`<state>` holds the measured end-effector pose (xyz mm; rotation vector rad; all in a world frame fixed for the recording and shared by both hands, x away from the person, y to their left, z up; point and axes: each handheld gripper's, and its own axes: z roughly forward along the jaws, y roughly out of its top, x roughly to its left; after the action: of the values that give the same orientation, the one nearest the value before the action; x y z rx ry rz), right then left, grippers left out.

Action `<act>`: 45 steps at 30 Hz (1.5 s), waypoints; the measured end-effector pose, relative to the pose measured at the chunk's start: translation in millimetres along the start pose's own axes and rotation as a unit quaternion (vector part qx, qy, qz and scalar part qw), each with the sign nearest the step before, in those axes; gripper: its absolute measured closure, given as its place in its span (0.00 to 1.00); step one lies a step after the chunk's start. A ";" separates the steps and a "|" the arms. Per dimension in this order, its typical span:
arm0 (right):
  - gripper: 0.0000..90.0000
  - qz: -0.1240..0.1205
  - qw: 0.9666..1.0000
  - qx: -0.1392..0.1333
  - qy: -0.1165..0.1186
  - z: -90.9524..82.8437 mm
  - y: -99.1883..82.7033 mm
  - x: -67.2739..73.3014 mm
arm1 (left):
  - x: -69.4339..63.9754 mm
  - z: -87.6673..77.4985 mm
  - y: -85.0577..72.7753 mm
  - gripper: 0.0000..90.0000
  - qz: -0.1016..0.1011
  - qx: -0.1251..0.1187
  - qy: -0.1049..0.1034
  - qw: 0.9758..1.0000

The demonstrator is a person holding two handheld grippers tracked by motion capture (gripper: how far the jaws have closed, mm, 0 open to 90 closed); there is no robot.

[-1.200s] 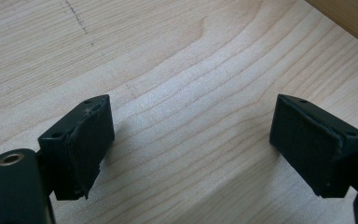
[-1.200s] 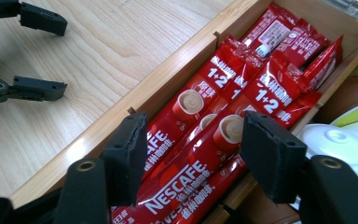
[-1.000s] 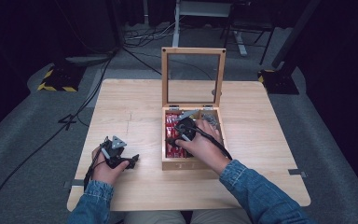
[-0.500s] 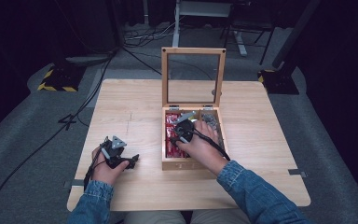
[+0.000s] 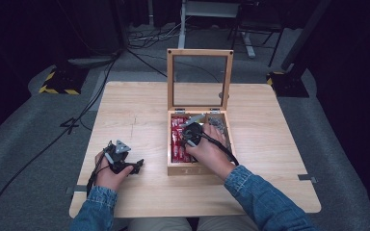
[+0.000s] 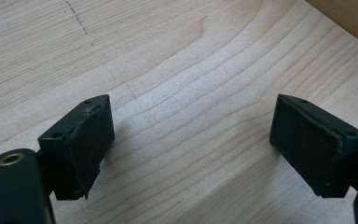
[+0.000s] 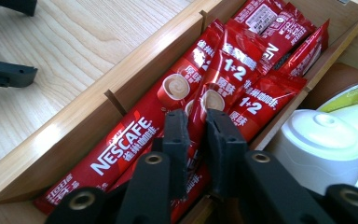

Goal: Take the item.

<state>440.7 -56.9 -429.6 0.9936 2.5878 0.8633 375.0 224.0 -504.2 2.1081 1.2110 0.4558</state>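
From above, a lidded box (image 5: 198, 144) is seen open on the table (image 5: 279, 144), the right gripper (image 5: 191, 133) inside it, the left gripper (image 5: 125, 163) resting beside it. In the left gripper view, jaws stand wide apart over bare wood. In the right gripper view, jaws are clamped on a red sachet (image 7: 216, 86) in the left compartment, a white pod (image 7: 319, 140) next door.

My grippers are black: the left gripper (image 6: 191, 140) shows matte black pads over the pale, wavy-grained wooden table (image 6: 177, 70), and the right gripper (image 7: 196, 140) has black jaws with small brass-coloured screw holes. The coffee sachets (image 7: 214, 88) under it are bright red with white lettering and a beige swirl on each. The box (image 5: 173, 169) is honey-toned wood. The capsule (image 7: 319, 140) beside the sachets is white, edged by a yellow-green lid. My sleeves (image 5: 265, 202) are blue denim.
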 end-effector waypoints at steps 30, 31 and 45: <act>0.91 0.045 0.991 -0.108 0.071 -49.3 15.6 -9.4 | -0.2 0.2 0.0 0.15 -0.002 -0.001 0.000 1.000; 0.91 0.043 0.990 -0.114 0.070 -52.1 16.3 -10.1 | -0.4 0.3 -0.1 0.15 -0.003 -0.002 -0.001 1.000; 0.91 0.038 0.987 -0.145 0.049 -96.3 11.9 -28.8 | 0.2 0.9 1.0 0.14 0.000 0.001 -0.002 1.000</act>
<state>428.8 -111.7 -345.3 0.9918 2.4178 1.2948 376.3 223.5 -504.2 2.1091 1.2096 0.4510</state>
